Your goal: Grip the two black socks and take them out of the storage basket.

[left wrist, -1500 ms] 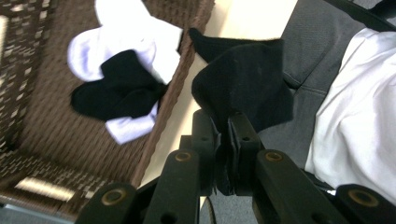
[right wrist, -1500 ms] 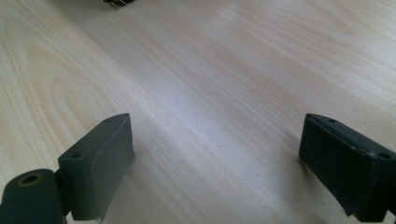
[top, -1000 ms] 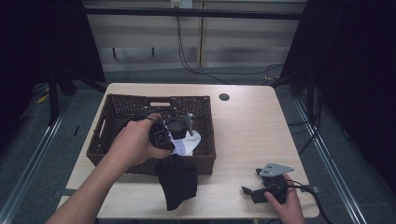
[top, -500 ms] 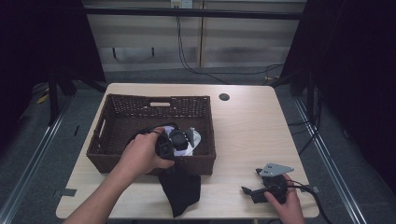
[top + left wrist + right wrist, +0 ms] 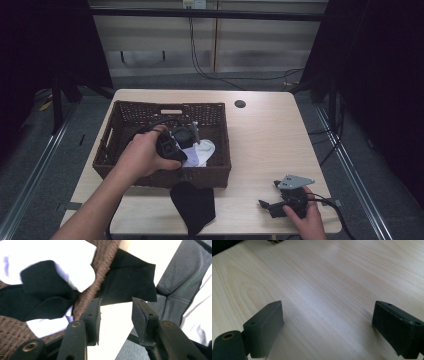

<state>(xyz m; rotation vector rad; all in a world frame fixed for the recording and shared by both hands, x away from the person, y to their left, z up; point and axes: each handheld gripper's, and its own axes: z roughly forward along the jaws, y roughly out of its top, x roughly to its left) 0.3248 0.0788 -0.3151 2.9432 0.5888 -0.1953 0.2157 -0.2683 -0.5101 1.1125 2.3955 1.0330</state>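
Observation:
A brown wicker basket (image 5: pixel 165 106) stands on the left half of the light wooden table (image 5: pixel 270 145). My left gripper (image 5: pixel 172 145) hovers over its front part, in a hand. Its jaws (image 5: pixel 116 302) have just been opening and stand open, with bare table between them. Just past the tips, a black cloth (image 5: pixel 130 282) hangs over the basket rim (image 5: pixel 100 277) and down onto the table (image 5: pixel 195 205). Inside lie a white cloth (image 5: pixel 202 150) and another dark piece (image 5: pixel 37 297). My right gripper (image 5: pixel 267 205) rests open at the front right over bare wood (image 5: pixel 327 315).
A round cable hole (image 5: pixel 240 104) sits at the table's far edge. Grey trousers (image 5: pixel 180 277) show beyond the near edge. Dark curtains flank the table on both sides, and cables run along the floor behind it.
The left gripper's jaws have opened and let go of the black cloth, which now lies over the basket's front rim. The left hand has drawn back to the left. The right hand has kept still.

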